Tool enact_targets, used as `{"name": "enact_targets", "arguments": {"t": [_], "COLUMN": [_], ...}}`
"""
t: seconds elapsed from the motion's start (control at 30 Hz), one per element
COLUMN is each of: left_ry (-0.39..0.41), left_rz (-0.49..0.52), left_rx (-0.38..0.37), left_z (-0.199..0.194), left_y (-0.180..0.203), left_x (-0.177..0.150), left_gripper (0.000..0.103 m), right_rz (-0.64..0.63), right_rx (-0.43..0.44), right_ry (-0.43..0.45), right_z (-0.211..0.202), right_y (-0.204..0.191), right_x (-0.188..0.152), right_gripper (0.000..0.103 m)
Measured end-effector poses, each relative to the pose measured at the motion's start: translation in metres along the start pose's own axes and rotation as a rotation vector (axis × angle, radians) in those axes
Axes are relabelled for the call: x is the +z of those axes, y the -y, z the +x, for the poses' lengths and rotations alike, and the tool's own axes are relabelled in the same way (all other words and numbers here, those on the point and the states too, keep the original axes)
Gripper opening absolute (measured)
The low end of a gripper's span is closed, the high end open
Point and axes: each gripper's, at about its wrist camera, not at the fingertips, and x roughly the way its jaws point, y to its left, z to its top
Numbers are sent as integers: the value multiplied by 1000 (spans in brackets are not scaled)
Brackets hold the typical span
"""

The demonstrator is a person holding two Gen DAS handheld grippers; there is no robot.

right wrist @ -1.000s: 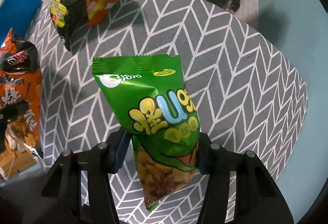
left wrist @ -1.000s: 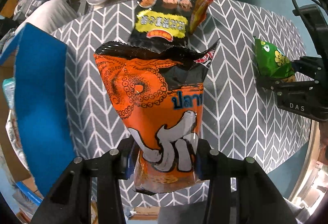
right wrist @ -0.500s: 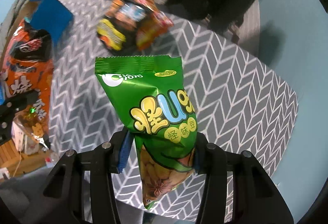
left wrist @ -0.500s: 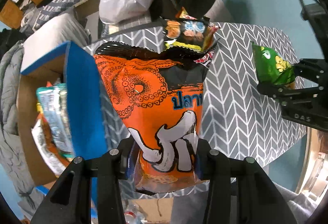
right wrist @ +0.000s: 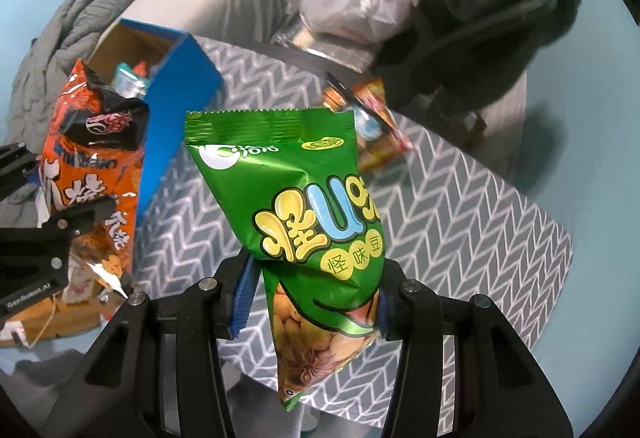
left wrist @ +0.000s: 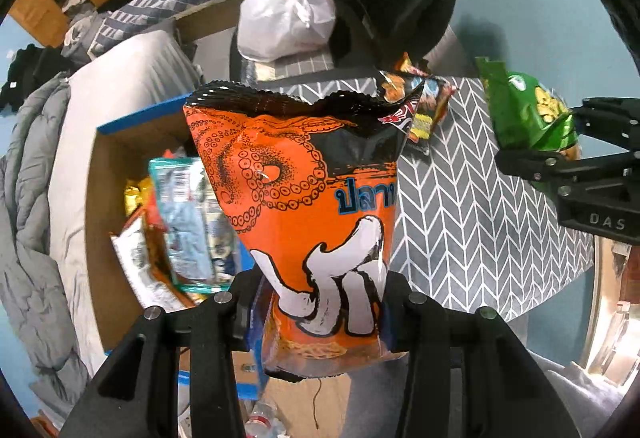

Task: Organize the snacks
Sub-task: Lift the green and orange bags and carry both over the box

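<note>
Carry each packet clear of the blue-rimmed cardboard box (left wrist: 120, 165) wall before release: the left gripper (left wrist: 320, 312) jaws clamp the base of the orange squid-snack bag (left wrist: 304, 197), box ahead-left of them. The right gripper (right wrist: 308, 298) jaws pinch the green bean-snack packet (right wrist: 304, 222) above the surface (right wrist: 460, 230). The box holds several packets, including a pale-blue one (left wrist: 184, 222); two more snack packets (right wrist: 372, 133) lie ahead of the right jaws.

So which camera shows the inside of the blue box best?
The left wrist view: the box opens toward it, with several snack packs visible inside. The right wrist view shows mostly its blue outer wall and only a little of the inside.
</note>
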Motion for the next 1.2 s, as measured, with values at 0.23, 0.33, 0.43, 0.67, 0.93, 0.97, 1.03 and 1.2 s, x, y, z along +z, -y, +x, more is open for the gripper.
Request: {"name": "enact_targets", "arguments": {"t": [0.23, 0.33, 0.43, 0.67, 0.93, 0.97, 1.03, 1.2], "left_ry": [32, 39, 51, 54, 24, 23, 18, 2], "left_rz": [-47, -78, -99, -168, -288, -302, -326, -349], "left_rx": [-8, -23, -13, 24, 20, 13, 11, 22], "left_z": [-18, -22, -27, -26, -7, -5, 1, 17], "left_y": [-31, -46, -62, -103, -155, -160, -171, -186], "left_x": [-2, -4, -7, -17, -32, -33, -36, -40], "left_gripper": [44, 44, 44, 44, 44, 44, 44, 44], "right_rz": [-62, -84, -106, -165, -215, -217, -218, -220], "right_rx": [25, 39, 49, 80, 118, 122, 134, 158], "right_ry": [23, 31, 36, 45, 33, 29, 16, -9], "right_z": [-3, -3, -1, 9, 28, 32, 40, 54], "right_y": [-35, -50, -66, -110, -161, -167, -178, -200], "right_x": [26, 36, 48, 78, 109, 113, 120, 129], "right_gripper": [47, 47, 47, 47, 47, 47, 47, 47]}}
